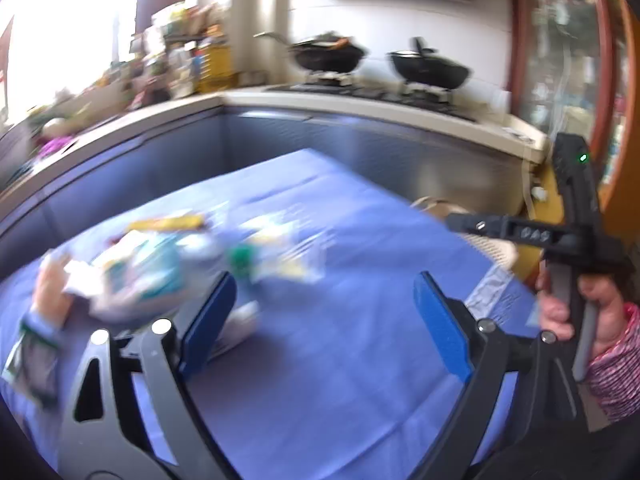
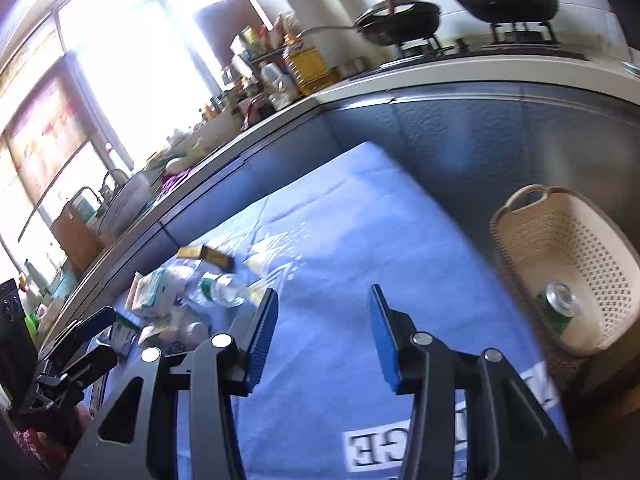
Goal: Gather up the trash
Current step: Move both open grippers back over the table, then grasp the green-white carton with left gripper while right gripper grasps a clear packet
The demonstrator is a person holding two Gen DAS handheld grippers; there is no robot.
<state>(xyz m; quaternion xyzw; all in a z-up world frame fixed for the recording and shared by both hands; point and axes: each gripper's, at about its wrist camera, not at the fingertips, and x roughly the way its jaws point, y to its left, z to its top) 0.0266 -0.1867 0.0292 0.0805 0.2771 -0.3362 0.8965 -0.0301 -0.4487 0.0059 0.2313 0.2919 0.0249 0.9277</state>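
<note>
Two grippers are in view, and I read both as empty. Left gripper (image 1: pixel 324 320): jaws wide apart, only blue cloth (image 1: pixel 340 380) between the pads. Right gripper (image 2: pixel 322 336): jaws at a narrower gap, also nothing but cloth between them.

Open room: I have a bare stretch of cloth ahead of both grippers, running to its far edge against the grey cabinet fronts (image 2: pixel 460 144). On the right the cloth ends just beside the basket (image 2: pixel 532 248), which stands off the cloth near the cabinets.

Count: one basket, holding one green can (image 2: pixel 558 306) lying at its bottom. Two black pans (image 2: pixel 400 20) sit on the stove behind. One trash pile (image 2: pixel 180 300) lies on the left part of the cloth, well apart from the basket; in it I can pick out one clear bottle (image 2: pixel 220 290) with a green label and one yellow-brown wrapper (image 2: pixel 208 256).

Limits: the left wrist view is motion-blurred, so I cannot count the remaining pieces in the pile. The window glare washes out the counter items. A hand (image 1: pixel 560 304) gripping the right tool is cut off at the frame edge
</note>
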